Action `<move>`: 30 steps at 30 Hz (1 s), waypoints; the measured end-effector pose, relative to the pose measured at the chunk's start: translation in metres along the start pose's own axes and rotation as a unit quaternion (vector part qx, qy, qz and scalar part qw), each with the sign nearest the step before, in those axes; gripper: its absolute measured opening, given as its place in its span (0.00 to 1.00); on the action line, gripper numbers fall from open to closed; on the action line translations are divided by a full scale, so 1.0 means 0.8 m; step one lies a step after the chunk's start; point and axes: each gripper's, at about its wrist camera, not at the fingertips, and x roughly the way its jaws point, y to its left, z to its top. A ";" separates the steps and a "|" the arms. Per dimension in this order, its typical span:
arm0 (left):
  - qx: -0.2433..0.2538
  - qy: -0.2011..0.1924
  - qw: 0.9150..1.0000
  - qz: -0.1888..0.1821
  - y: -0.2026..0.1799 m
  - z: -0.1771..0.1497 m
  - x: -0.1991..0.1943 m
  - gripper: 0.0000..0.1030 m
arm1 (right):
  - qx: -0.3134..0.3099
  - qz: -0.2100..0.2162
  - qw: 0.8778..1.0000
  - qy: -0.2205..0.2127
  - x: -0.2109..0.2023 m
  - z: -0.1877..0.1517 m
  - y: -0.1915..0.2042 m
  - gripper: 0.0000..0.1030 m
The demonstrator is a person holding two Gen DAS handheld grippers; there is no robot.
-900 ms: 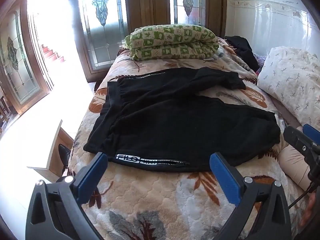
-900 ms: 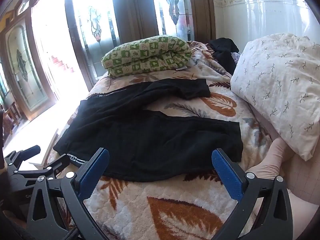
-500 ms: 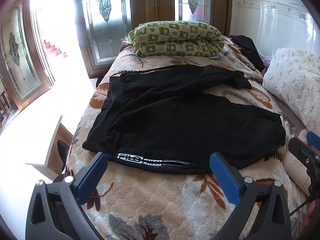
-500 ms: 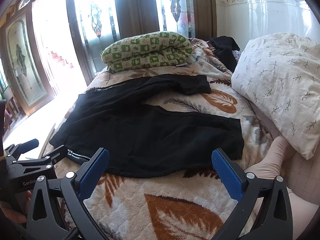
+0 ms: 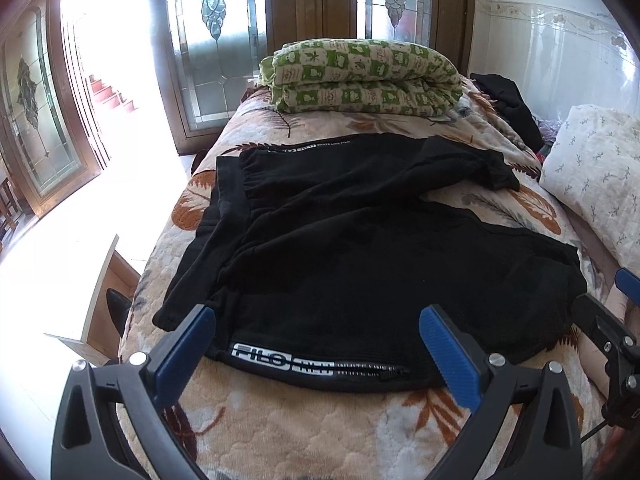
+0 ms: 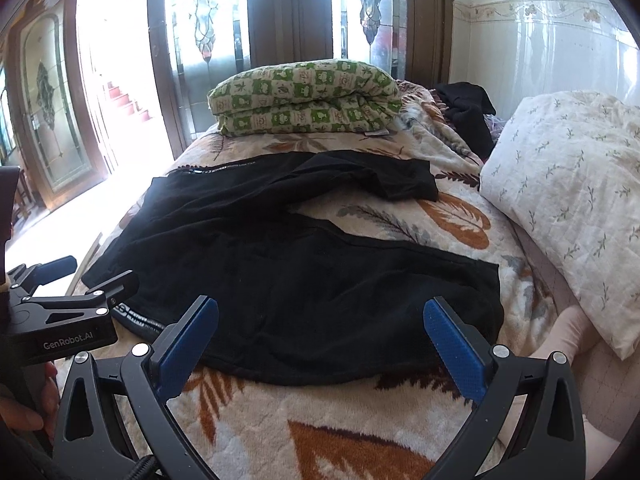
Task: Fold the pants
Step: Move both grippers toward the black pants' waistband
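**Both grippers have come closer to the near edge of the pants**

Compared with a moment ago, the black fleece pants look larger and nearer in both wrist views, so both tools moved forward over the bed with the leaf-pattern quilted blanket. The pants lie flat and unfolded, legs spread apart, so I judge that no fold has started yet. The left gripper hovers over the white-lettered side stripe, its blue pads wide apart and holding nothing. The right gripper is also wide open, just above the near leg's edge, not touching the cloth.
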 end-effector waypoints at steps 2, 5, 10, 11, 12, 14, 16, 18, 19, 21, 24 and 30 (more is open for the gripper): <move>-0.003 0.000 1.000 0.000 0.002 0.004 0.005 1.00 | -0.010 -0.004 1.000 -0.006 0.004 0.005 0.002 1.00; -0.005 0.002 1.000 -0.001 0.004 0.007 0.012 1.00 | -0.024 -0.007 1.000 -0.017 0.013 0.011 0.009 1.00; -0.004 0.005 1.000 -0.001 0.007 0.013 0.026 1.00 | -0.030 0.000 1.000 -0.006 0.031 0.021 0.017 1.00; -0.005 0.007 1.000 -0.001 0.008 0.015 0.030 1.00 | -0.032 0.000 0.999 -0.003 0.033 0.023 0.018 1.00; -0.005 0.008 1.000 -0.001 0.009 0.017 0.033 1.00 | -0.035 -0.001 0.999 0.000 0.036 0.027 0.017 1.00; -0.007 0.010 1.000 0.001 0.013 0.020 0.039 1.00 | -0.033 0.003 0.999 0.002 0.044 0.036 0.014 1.00; -0.008 0.010 1.000 0.004 0.015 0.025 0.045 1.00 | -0.033 0.001 0.999 -0.001 0.050 0.045 0.012 1.00; -0.012 0.009 1.000 0.006 0.019 0.029 0.050 1.00 | -0.029 -0.002 1.000 -0.001 0.058 0.053 0.007 1.00; -0.013 0.009 1.000 0.006 0.021 0.031 0.053 1.00 | -0.029 -0.004 1.000 0.000 0.060 0.054 0.006 1.00; -0.015 0.010 1.000 0.008 0.024 0.035 0.059 1.00 | -0.029 -0.007 1.000 0.005 0.068 0.059 0.003 1.00; -0.020 0.011 1.000 0.009 0.028 0.039 0.066 1.00 | -0.028 -0.008 1.000 0.007 0.076 0.062 0.000 1.00; -0.021 0.015 1.000 0.007 0.037 0.054 0.080 1.00 | -0.023 -0.003 0.999 0.025 0.093 0.064 -0.006 1.00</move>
